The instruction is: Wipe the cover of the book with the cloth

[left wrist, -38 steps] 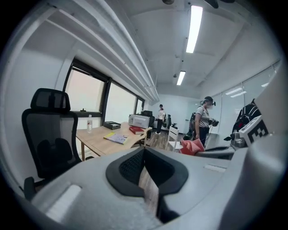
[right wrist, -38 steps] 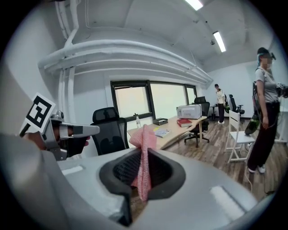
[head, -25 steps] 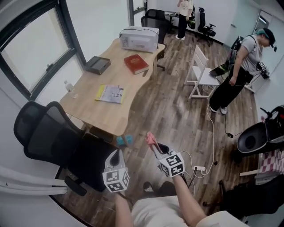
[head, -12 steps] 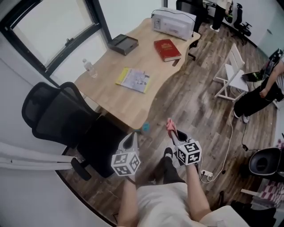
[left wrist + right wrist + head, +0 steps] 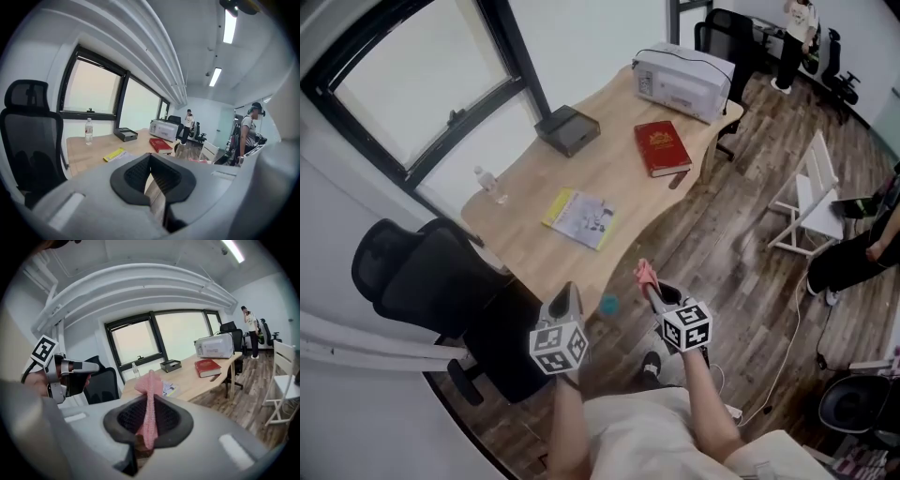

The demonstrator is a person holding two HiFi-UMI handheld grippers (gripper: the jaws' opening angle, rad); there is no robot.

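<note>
The red book (image 5: 661,147) lies shut on the far part of the wooden table (image 5: 609,178), close to its right edge; it also shows as the red book (image 5: 207,367) and the red book (image 5: 160,145). My right gripper (image 5: 649,281) is held in the air short of the table's near edge and is shut on a pink cloth (image 5: 646,273). That pink cloth (image 5: 150,401) sticks up out of the jaws. My left gripper (image 5: 566,296) hangs beside it to the left, shut with nothing in it, well short of the book.
On the table lie a yellow booklet (image 5: 579,217), a black box (image 5: 567,129), a water bottle (image 5: 490,185) and a white printer (image 5: 684,82). A black office chair (image 5: 422,281) stands at the left, a white chair (image 5: 811,202) at the right. People stand at the far right.
The view has drawn nearer to the table, and both grippers now sit closer to its near edge. The pink cloth stays in the right gripper.
</note>
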